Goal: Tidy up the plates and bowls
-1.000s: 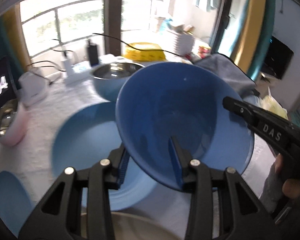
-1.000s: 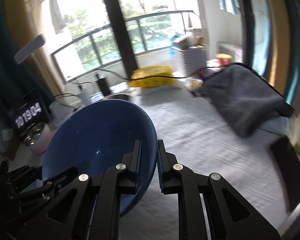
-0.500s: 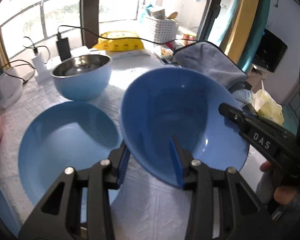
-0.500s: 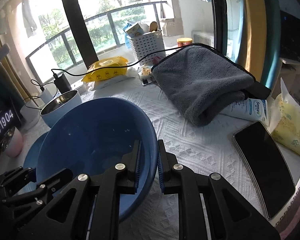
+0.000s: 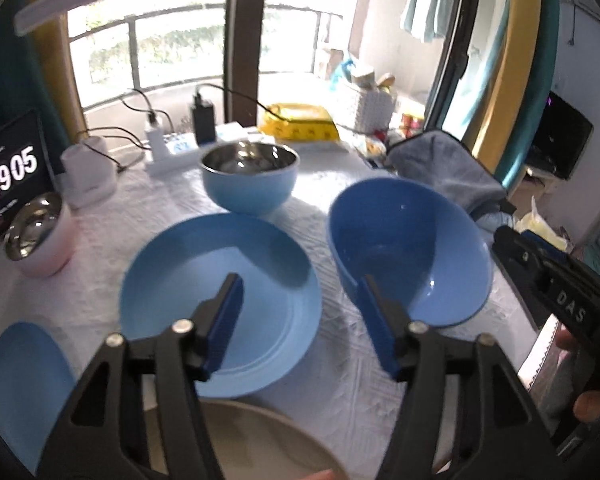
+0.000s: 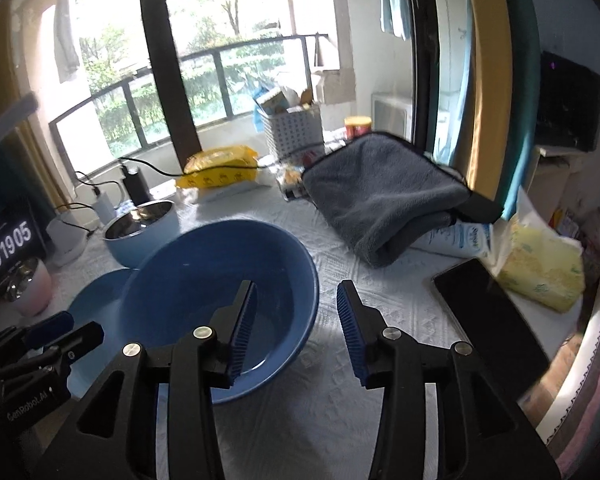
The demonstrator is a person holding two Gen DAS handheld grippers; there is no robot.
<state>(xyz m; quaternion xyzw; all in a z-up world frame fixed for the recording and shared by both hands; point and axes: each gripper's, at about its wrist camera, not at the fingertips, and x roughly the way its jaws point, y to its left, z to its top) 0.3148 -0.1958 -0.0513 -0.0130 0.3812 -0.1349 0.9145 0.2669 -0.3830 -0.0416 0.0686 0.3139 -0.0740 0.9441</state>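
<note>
Both hand-held grippers – left (image 5: 300, 320), right (image 6: 296, 328) – released, dark blue bowl (image 6: 220, 300) btwn; beige plate (image 5: 260, 440) cut off.

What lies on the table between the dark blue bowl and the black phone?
Only bare white tablecloth lies between the dark blue bowl and the phone; the right wrist view shows this. The right gripper hovers open above that stretch.

My fingers (image 5: 226, 312) are matt black plastic with ribbed blue pads. The dark blue bowl (image 5: 410, 256) looks like smooth, glossy plastic, as does the light blue plate (image 5: 220, 300). The small bowl (image 5: 250, 178) has a polished metal lining. The tablecloth (image 6: 400, 312) is white embossed cloth; the grey towel (image 6: 380, 196) is soft, matt pile.
</note>
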